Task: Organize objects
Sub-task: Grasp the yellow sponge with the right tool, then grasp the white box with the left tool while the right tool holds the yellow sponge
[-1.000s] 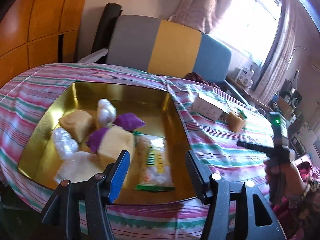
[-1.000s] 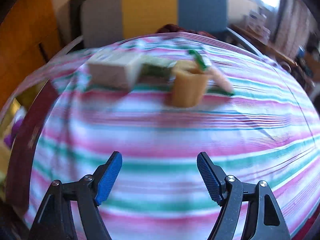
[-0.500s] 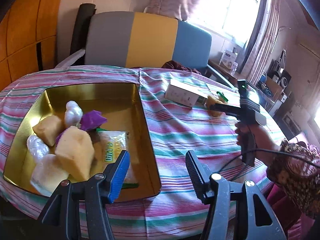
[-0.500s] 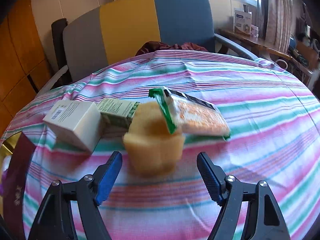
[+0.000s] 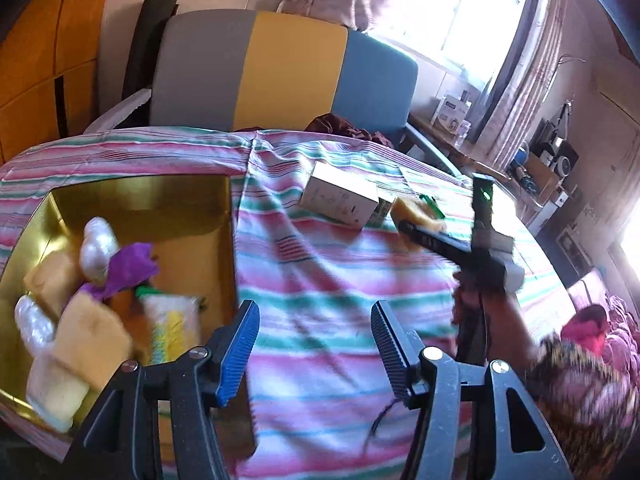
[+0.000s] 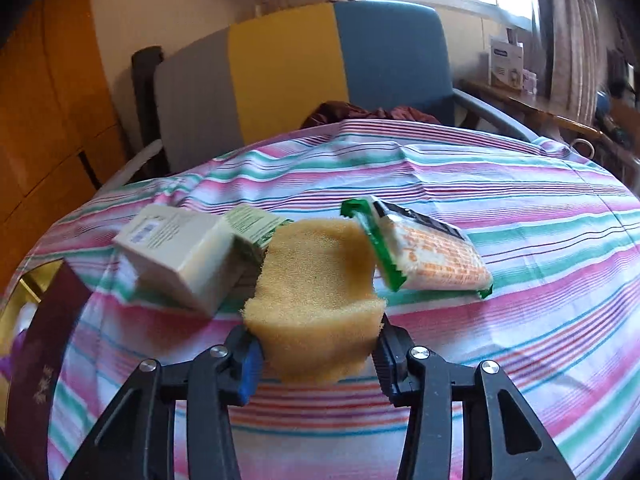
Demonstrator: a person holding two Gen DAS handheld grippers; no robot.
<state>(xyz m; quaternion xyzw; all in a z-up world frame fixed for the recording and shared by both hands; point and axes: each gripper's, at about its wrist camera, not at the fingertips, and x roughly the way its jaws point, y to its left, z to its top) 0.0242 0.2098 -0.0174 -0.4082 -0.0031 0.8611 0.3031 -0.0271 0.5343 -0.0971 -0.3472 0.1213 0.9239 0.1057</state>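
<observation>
Our right gripper (image 6: 318, 354) is closing on the yellow sponge (image 6: 316, 284), pads pinching its sides, beside the white box (image 6: 180, 256) at nine o'clock. Our left gripper (image 5: 314, 354) hangs half-open and empty near the gold tray (image 5: 140, 200), likely the sponge's destination.

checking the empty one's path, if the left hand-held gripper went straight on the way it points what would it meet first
Probably just the striped tablecloth: nothing lies between its open fingers. The white box sits farther on, and the gold tray is off to the left; depth is unclear.
</observation>
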